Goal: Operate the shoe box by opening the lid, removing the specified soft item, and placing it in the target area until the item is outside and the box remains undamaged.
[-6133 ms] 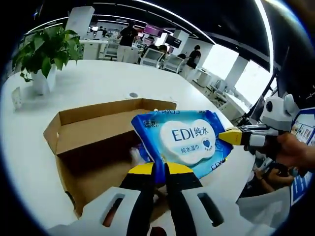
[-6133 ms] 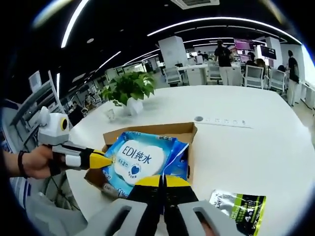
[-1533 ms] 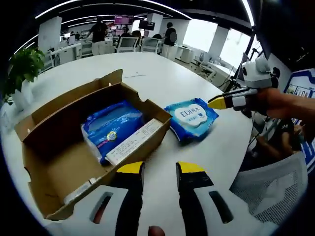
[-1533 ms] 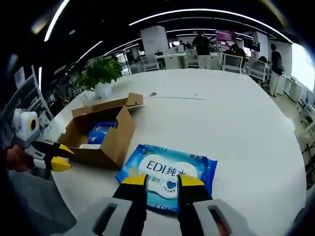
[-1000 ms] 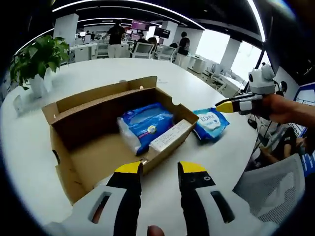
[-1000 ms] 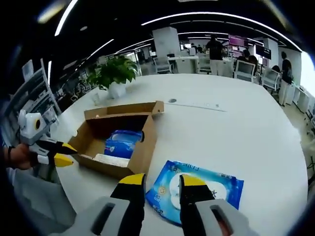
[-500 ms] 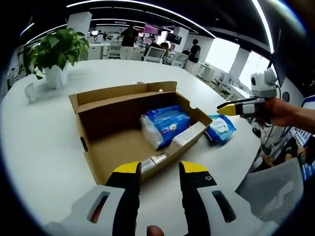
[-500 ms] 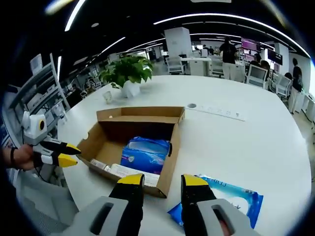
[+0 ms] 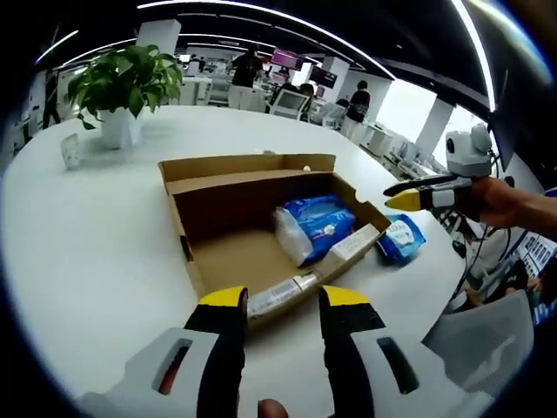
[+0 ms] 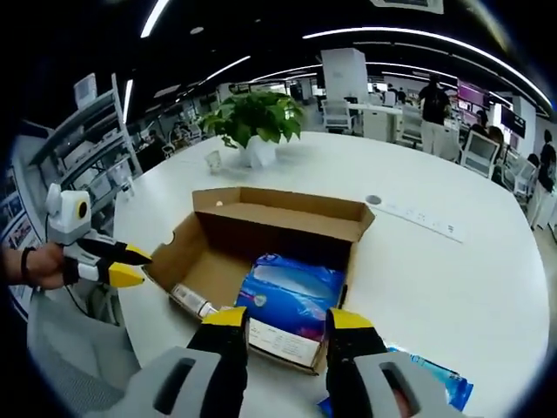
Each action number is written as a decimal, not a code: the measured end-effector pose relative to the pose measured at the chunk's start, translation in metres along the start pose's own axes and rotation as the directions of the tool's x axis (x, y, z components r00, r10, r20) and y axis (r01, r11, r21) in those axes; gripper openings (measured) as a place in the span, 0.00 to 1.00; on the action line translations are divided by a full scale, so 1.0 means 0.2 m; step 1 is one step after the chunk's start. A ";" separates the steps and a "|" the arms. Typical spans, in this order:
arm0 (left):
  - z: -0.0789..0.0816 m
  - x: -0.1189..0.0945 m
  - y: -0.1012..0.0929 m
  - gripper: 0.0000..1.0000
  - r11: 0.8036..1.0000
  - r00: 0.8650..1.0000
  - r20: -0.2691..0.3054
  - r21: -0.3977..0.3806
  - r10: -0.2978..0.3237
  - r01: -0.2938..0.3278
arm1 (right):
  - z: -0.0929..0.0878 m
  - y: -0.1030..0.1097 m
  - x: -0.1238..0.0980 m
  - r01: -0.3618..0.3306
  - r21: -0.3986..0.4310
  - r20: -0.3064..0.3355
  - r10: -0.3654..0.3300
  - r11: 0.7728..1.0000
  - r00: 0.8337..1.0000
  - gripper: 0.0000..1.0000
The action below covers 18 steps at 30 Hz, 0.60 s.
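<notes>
An open cardboard shoe box (image 9: 244, 196) stands on the white table; in the right gripper view its back wall (image 10: 278, 231) faces me. Inside lie a blue soft pack (image 9: 318, 222) (image 10: 291, 292), a slim white carton (image 9: 348, 248) (image 10: 283, 341) and a small tube (image 9: 278, 296) (image 10: 193, 302). A blue wet-wipes pack (image 9: 400, 237) (image 10: 431, 374) lies flat on the table just outside the box. My left gripper (image 9: 278, 300) (image 10: 130, 261) is open, short of the box's near corner. My right gripper (image 10: 287, 318) (image 9: 409, 198) is open above the box's near wall, holding nothing.
A potted plant (image 9: 122, 87) (image 10: 252, 117) and a small cup (image 9: 70, 150) stand at the table's far side. A round disc (image 10: 373, 199) and a flat white strip (image 10: 426, 219) lie beyond the box. People and desks fill the background. A person's hand (image 9: 505, 202) holds the right gripper.
Six seconds ago both grippers were shut on the wipes pack above the box; now it lies on the table and both are open. Both cameras have since swung toward the box.
</notes>
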State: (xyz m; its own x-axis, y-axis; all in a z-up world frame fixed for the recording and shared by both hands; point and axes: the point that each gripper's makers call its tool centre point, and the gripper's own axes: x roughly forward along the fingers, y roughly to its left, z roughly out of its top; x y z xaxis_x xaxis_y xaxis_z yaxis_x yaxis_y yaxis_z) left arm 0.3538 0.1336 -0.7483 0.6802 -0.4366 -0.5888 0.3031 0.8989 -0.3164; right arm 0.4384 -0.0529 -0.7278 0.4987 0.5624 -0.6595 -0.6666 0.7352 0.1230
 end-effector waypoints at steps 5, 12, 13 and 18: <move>0.01 -0.01 0.02 0.34 1.000 1.000 0.020 -0.025 0.007 -0.007 | 0.05 0.05 0.06 -0.034 -0.058 -0.019 0.032 0.998 0.999 0.34; 0.02 -0.01 0.05 0.36 1.000 1.000 0.026 -0.013 0.011 -0.011 | 0.09 0.12 0.14 -0.079 -0.148 -0.069 0.069 0.986 0.995 0.37; 0.02 -0.01 0.05 0.36 1.000 1.000 0.026 -0.013 0.011 -0.011 | 0.09 0.12 0.14 -0.081 -0.155 -0.073 0.070 0.985 0.995 0.38; 0.03 -0.01 0.07 0.37 1.000 0.999 0.035 -0.009 0.023 -0.023 | 0.09 0.16 0.17 -0.111 -0.241 -0.130 0.082 0.964 0.988 0.39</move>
State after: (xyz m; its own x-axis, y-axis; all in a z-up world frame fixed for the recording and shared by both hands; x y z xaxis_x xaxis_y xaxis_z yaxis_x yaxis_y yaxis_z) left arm 0.3595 0.1466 -0.7470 0.7101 -0.4143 -0.5692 0.2818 0.9082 -0.3095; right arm 0.4439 -0.0036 -0.7337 0.3664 0.5666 -0.7380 -0.8317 0.5550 0.0132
